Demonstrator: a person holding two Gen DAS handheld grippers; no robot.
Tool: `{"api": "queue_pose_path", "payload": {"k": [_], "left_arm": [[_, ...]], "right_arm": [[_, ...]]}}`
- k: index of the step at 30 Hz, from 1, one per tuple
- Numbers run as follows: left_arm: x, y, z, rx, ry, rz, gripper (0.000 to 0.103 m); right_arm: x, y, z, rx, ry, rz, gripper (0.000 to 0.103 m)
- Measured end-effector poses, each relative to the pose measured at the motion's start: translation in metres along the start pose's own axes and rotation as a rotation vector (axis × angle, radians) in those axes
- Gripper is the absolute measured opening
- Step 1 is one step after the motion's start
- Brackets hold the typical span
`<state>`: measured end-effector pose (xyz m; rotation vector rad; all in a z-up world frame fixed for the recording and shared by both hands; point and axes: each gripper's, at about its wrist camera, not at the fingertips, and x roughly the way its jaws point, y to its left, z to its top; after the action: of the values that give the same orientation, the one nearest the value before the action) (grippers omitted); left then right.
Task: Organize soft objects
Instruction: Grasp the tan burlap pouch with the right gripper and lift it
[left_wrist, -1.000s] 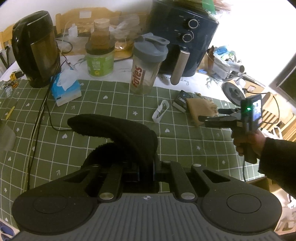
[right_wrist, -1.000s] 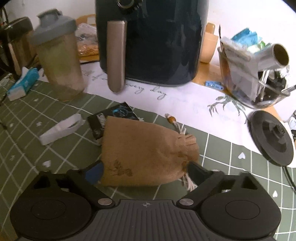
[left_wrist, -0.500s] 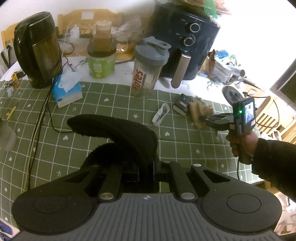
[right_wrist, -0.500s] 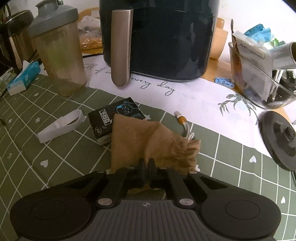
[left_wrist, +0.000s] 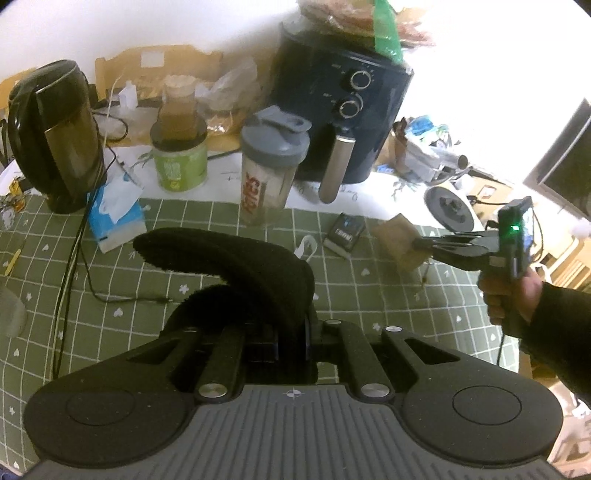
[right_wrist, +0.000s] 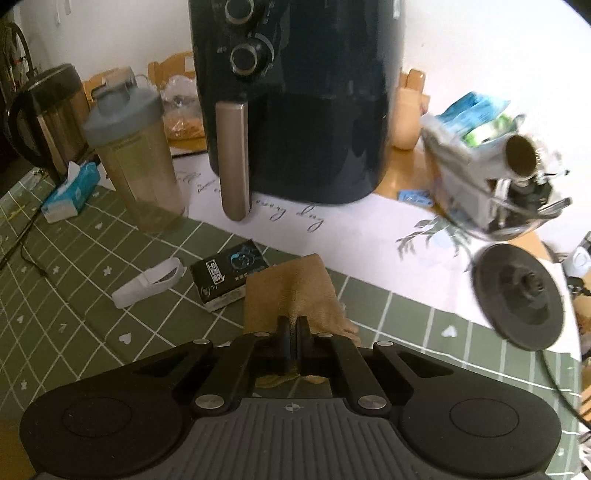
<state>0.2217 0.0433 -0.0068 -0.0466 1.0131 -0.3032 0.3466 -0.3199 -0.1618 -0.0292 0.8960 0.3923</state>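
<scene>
on the far left of the left wrist view the kettle (left_wrist: 55, 136) and the tissue pack (left_wrist: 114, 218) stand where they stood a second ago, on the green checked tablecloth (left_wrist: 44, 295). nothing there has shifted.

next over, the left gripper (left_wrist: 291, 339) is pressed onto the black fleece piece (left_wrist: 236, 266), its jaws nearly together with the dark fabric pinched between them. the fleece arches up and away from the fingers, clear of the cloth, much as it did 1 second ago, so that half of the job looks settled.

past the shaker bottle (left_wrist: 269, 173) and the air fryer (left_wrist: 343, 118), the small black box (right_wrist: 229, 273) and the white loop (right_wrist: 151, 282) lie untouched.

the change is on the right. 1 second ago the right gripper (right_wrist: 293, 336) stood spread on either side of the burlap pouch (right_wrist: 295, 295), which lay flat by the box. now the jaws are squeezed tight on the pouch's gathered end, and in the left wrist view the pouch (left_wrist: 400, 240) hangs off the fingertips, raised from the table, with the person's hand (left_wrist: 506, 291) wrapped round the handle.

so 2 soft things are now in hand, 1 per gripper. i judge the picking step done; what remains is carrying both to wherever they belong, which these views do not show.
</scene>
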Motion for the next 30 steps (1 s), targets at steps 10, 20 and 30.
{"api": "queue_pose_path", "payload": {"k": [10,20,30], "left_arm": [[-0.014,-0.016,0.003,0.038,-0.029,-0.026,0.012],[-0.037,-0.028,0.002,0.059,-0.054,-0.041,0.012],[-0.06,-0.036,-0.003,0.058,-0.074,-0.061,0.012]], "right_arm": [[-0.056,-0.004,-0.003,0.023,-0.013,0.045,0.005],[-0.106,-0.004,-0.015,0.072,-0.04,0.095,0.005],[-0.154,0.006,-0.024,0.068,-0.072,0.123,0.005]]}}
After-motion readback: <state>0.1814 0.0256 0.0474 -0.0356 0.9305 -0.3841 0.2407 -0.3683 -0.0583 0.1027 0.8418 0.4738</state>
